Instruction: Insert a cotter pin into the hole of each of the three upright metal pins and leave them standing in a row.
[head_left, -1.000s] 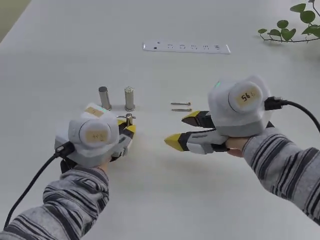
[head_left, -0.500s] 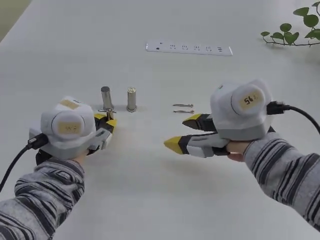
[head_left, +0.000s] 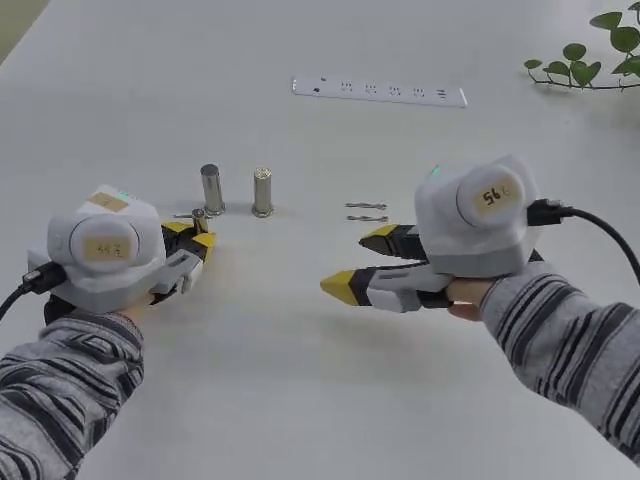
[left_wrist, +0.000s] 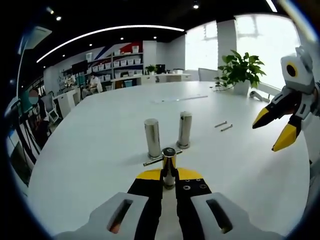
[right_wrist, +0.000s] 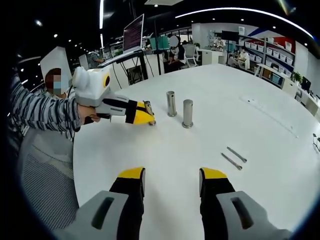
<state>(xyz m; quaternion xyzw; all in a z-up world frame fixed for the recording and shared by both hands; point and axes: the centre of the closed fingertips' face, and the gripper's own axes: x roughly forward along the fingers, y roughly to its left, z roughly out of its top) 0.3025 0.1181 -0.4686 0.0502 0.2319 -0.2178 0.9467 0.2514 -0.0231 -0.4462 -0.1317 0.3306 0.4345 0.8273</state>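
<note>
The left tongs (left_wrist: 169, 186) are pressed together on a short metal pin (left_wrist: 169, 161), pinching it low down so that it stands upright between the yellow tips. A cotter pin (left_wrist: 154, 161) runs crosswise through it near the top and sticks out to one side. From the head view, the left tongs (head_left: 197, 238) hold the pin on the left part of the bench, nearer the person's edge than the two standing pins. Whether its foot rests on the bench top (head_left: 300, 380) I cannot tell.

The first standing pin (head_left: 211, 189) is just beyond the held one. The second standing pin (head_left: 262, 191) is to its right, apart from it, and both are upright with nothing through them.

The right tongs (head_left: 358, 262) are spread wide with nothing between them. They hover over the middle of the bench, tips pointing left, well apart from the left tongs. Just beyond their tips lie two loose cotter pins (head_left: 365, 212), flat and side by side, to the right of the standing pins.

Farther off, toward the far edge, a white power strip (head_left: 380, 91) lies flat. A leafy plant (head_left: 600, 50) trails in at the far right corner.
</note>
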